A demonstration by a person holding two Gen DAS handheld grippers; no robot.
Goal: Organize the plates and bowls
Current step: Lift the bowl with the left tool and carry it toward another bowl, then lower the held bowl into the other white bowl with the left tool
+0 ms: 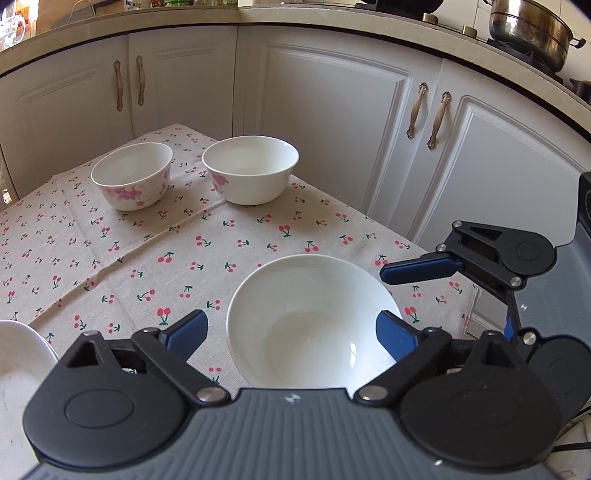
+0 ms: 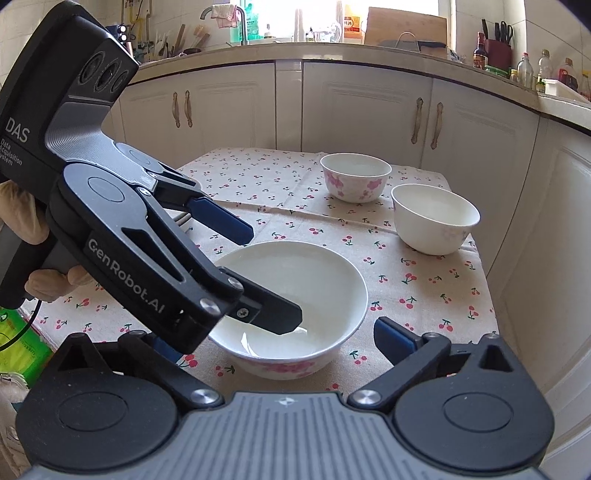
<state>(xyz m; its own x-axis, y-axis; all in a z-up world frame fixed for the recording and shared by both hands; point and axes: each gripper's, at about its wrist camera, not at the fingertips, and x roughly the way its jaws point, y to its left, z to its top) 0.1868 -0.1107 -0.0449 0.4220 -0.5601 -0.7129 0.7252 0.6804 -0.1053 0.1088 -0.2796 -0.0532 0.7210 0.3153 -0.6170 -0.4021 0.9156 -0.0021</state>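
A wide white bowl [image 1: 310, 317] with pink flowers stands near the table's front edge; it also shows in the right wrist view [image 2: 295, 295]. My left gripper [image 1: 291, 332] is open, its jaws astride the bowl's rim, one finger inside the bowl and one outside. It shows in the right wrist view [image 2: 258, 273] too. My right gripper [image 2: 280, 336] is open just right of the bowl, touching nothing; one of its fingers [image 1: 421, 268] shows in the left wrist view. Two smaller flowered bowls [image 1: 132, 180] [image 1: 251, 168] stand at the far side.
The table wears a cherry-print cloth [image 1: 110, 258]. A white plate's rim [image 1: 22, 347] shows at the left. White cabinets [image 1: 332, 129] stand close behind the table. A steel pot [image 1: 528, 29] sits on the counter. A green package [image 2: 18, 350] lies at the left.
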